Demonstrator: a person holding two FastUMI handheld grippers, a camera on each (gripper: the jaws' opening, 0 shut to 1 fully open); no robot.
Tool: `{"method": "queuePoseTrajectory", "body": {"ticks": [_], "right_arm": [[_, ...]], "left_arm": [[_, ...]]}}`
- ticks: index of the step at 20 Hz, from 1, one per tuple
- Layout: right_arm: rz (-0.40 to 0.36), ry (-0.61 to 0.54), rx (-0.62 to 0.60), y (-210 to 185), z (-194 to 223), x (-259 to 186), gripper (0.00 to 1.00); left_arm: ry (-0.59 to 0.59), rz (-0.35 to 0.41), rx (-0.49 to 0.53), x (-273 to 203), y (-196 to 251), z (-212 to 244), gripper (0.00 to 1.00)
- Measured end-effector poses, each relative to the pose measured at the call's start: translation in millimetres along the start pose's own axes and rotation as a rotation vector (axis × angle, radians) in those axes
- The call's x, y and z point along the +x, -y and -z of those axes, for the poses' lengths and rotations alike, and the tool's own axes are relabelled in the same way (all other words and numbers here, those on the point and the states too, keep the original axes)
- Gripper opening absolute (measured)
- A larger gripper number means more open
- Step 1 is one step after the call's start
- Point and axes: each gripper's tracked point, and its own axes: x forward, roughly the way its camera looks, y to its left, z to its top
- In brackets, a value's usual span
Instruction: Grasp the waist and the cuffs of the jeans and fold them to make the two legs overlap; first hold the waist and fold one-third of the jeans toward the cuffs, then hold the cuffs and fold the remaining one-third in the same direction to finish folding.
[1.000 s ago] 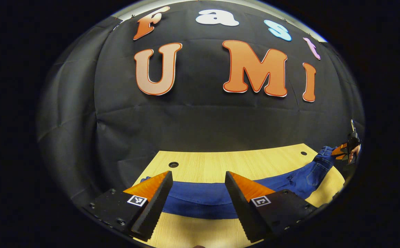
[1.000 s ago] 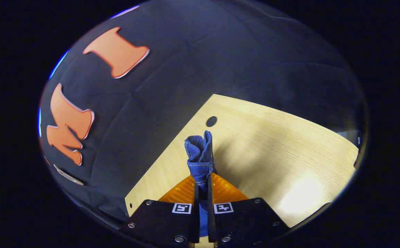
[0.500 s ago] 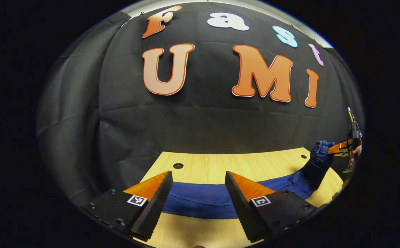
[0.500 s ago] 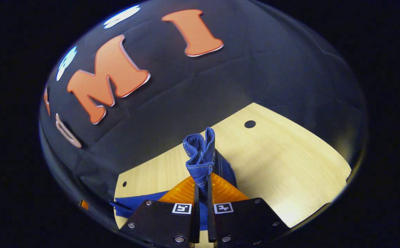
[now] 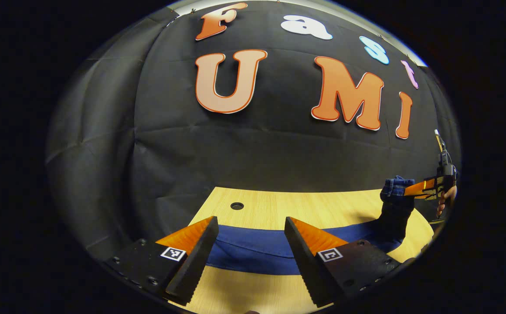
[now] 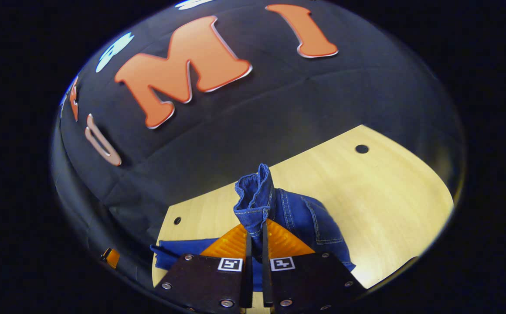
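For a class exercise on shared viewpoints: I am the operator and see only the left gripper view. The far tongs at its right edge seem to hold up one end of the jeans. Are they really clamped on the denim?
Observer: Yes. In the right gripper view, the right tongs are shut on the jeans. The bunched waist edge sticks up past the fingertips.
Operator: What shows of the cloth just below that grip?
Observer: A stitched back pocket faces the camera on the denim that drapes from the grip down toward the table, to the right of the tongs.
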Motion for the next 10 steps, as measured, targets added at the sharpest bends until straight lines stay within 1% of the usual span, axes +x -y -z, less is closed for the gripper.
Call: {"method": "queuePoseTrajectory", "body": {"ticks": [1,2,5,10], "right_arm": [[-0.017,-0.027,-0.015,-11.0,10.7,5.9,0.10],[-0.014,-0.023,-0.034,-18.6,18.2,9.9,0.09],[-0.001,-0.064,-0.087,-31.9,57.3,29.8,0.09],[0.052,-0.168,-0.155,-26.6,120.9,54.6,0.09]], "left_arm": [[-0.006,-0.005,-0.003,2.0,-5.0,2.3,0.94],[-0.015,-0.009,-0.009,4.9,-10.4,5.3,0.94],[-0.050,-0.019,-0.033,11.9,-21.9,18.8,0.94],[-0.106,-0.022,-0.049,21.1,-32.5,42.7,0.96]]}}
